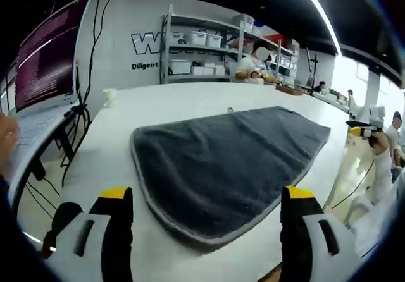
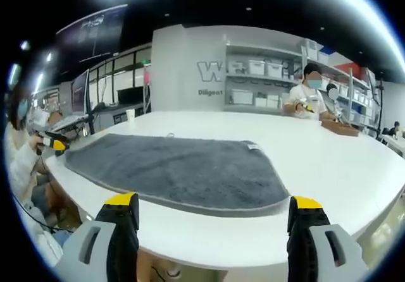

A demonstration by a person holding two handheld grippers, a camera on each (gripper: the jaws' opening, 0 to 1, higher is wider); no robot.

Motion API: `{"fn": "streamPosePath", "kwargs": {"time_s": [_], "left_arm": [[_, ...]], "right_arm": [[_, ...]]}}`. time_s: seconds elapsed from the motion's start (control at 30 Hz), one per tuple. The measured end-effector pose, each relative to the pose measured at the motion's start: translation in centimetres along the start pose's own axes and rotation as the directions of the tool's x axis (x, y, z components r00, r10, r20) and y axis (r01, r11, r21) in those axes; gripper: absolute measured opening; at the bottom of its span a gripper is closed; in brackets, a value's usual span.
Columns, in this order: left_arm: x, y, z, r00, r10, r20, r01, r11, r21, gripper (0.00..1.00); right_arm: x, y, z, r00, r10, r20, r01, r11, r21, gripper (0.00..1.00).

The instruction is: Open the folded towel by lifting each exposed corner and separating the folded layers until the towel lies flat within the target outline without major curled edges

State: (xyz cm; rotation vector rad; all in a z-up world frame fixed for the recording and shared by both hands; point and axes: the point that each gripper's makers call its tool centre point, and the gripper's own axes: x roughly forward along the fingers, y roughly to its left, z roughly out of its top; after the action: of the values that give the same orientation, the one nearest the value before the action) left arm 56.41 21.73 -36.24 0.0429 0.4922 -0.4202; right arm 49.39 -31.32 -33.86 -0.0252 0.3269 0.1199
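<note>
In the left gripper view, a large monitor (image 1: 47, 51) with a pink-lit screen stood at the left on a side desk, cables hanging beside it. A small white cup (image 1: 109, 96) sat near the far left edge of the smooth, glossy white worktop (image 1: 171, 102). Behind it rose a white wall with dark lettering and a metal shelf rack (image 1: 202, 48) carrying pale plastic bins; a person in white (image 1: 253, 64) sat in front of the rack, at the far end of the worktop.

The towel (image 1: 221, 162) lay spread across the middle of the worktop, dark grey, plush and finely napped, with a lighter stitched border and a rounded near corner. It looked flat and smooth. In the right gripper view the towel (image 2: 177, 168) showed a small white tag at its far edge.

The left gripper (image 1: 205, 222) hung with its yellow-tipped black jaws wide apart, clear of the cloth. The right gripper (image 2: 212, 228) likewise stood spread, holding nothing, just short of the towel's near hem.
</note>
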Motion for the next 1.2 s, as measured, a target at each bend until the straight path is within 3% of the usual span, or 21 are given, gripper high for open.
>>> {"fn": "streamPosePath", "kwargs": {"time_s": [0.4,0.7,1.2], "left_arm": [[-2.7,-2.2,-2.4,0.999,0.054,0.000,-0.054,0.998,-0.043,1.00],[-3.1,-2.7,-3.7,0.999,0.052,-0.010,-0.053,0.995,-0.085,1.00],[-3.8,-3.2,-4.4,0.997,0.067,-0.034,-0.070,0.994,-0.084,1.00]], "right_arm": [[-0.4,0.2,0.2,1.000,0.003,-0.006,-0.003,1.000,-0.006,0.99],[-0.6,0.5,-0.1,1.000,0.012,-0.027,-0.013,1.000,-0.009,0.99],[-0.8,0.9,-0.2,0.999,0.015,-0.036,-0.016,1.000,-0.011,0.99]]}}
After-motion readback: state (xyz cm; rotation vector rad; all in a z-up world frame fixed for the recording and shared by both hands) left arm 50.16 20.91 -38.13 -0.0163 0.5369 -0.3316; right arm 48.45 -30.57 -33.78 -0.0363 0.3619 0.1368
